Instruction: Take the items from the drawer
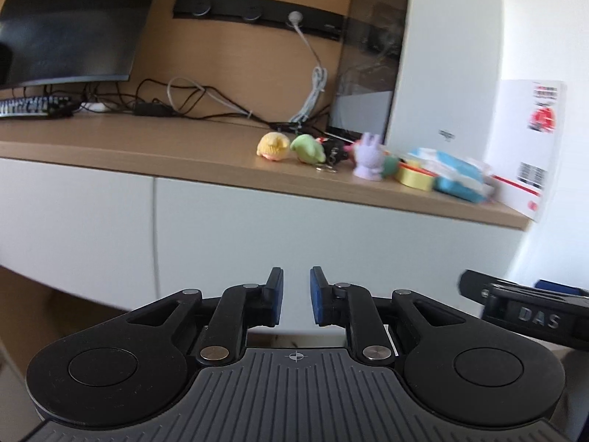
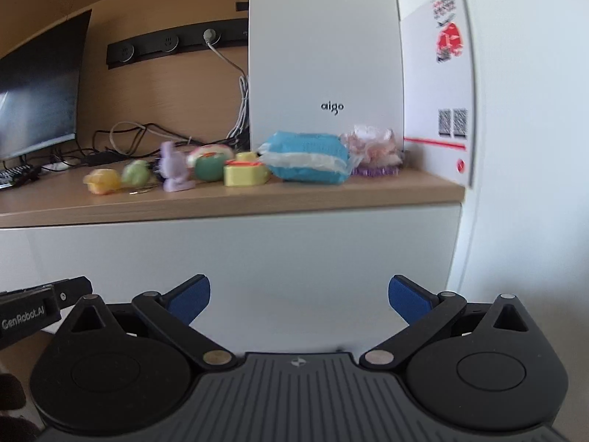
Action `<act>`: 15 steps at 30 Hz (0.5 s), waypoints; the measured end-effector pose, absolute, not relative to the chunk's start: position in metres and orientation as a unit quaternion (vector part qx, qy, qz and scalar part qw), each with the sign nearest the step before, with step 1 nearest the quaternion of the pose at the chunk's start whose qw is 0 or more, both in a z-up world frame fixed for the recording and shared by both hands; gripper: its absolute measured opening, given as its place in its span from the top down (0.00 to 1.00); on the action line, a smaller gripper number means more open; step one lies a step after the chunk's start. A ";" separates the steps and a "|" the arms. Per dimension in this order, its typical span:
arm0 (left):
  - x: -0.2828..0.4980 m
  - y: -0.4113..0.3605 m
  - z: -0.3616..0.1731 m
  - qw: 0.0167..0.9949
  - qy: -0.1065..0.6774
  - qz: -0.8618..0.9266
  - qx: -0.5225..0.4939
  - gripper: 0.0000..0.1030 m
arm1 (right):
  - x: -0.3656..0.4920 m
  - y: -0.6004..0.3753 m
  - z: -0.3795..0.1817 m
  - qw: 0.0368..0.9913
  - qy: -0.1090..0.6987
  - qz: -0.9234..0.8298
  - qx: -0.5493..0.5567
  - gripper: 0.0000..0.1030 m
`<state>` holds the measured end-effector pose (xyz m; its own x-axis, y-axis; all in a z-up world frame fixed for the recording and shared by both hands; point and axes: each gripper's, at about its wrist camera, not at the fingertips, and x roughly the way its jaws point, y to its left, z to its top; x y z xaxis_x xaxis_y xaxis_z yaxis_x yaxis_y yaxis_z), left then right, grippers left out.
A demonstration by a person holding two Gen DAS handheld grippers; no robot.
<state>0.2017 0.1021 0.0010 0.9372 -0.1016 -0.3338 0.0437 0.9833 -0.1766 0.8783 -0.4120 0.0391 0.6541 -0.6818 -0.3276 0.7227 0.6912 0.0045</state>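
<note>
Room: wooden table (image 2: 257,199) along a wood-panelled wall, white drawer fronts (image 2: 257,258) below its edge, both claws held low before them.
Drawer: the white panel under the table's right end, dead ahead of the right claw at 12 o'clock; it reads as shut, with no handle visible and its inside hidden.
Items: none from inside can be seen; whether the toys on the table came out of the drawer I cannot tell.
Right claw (image 2: 299,296): blue pads spread wide, nothing between them, apart from the panel.
Left claw (image 1: 296,294): pads drawn close with a narrow gap, holding nothing, aimed at the seam (image 1: 154,228) between two fronts at its 10 o'clock.
Table top: yellow toy (image 2: 101,180), green toy (image 2: 136,173), purple rabbit figure (image 2: 173,169), yellow tape roll (image 2: 243,175) and blue packet (image 2: 307,162) in a row near the front edge, at 11 to 12 o'clock from the right claw.
Behind: white computer case (image 2: 324,55) just behind the packet, white box with red print (image 2: 441,84) at 1 o'clock, monitor (image 1: 73,25) and loose cables (image 1: 191,99) at 10 o'clock.
Risk, grip: a smooth handle-less front probably gives the pads little to catch, so a claw may slip off.
Risk, jolt: a hard tug or a claw rising under the overhang could shake the table; the upright rabbit figure looks easiest to topple, and the front-edge items could roll off.
Risk, clash: the claws sit side by side, each in the other's view, so reaching for the same edge may knock them together.
Risk, aim: both views are blurred, so the panel's edge is hard to judge.
</note>
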 end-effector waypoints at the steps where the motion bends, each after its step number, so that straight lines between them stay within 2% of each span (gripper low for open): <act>1: 0.188 0.103 0.005 0.981 0.174 -0.036 -0.076 0.83 | 0.872 -0.403 0.041 0.906 0.156 -0.387 0.077 0.00; 6: 0.136 0.105 0.022 0.983 0.179 -0.034 -0.034 0.83 | 0.845 -0.357 0.051 0.897 0.167 -0.400 0.088 0.00; 15: 0.066 0.113 0.034 0.982 0.176 -0.055 -0.047 0.83 | 0.798 -0.288 0.073 0.885 0.169 -0.430 0.066 0.00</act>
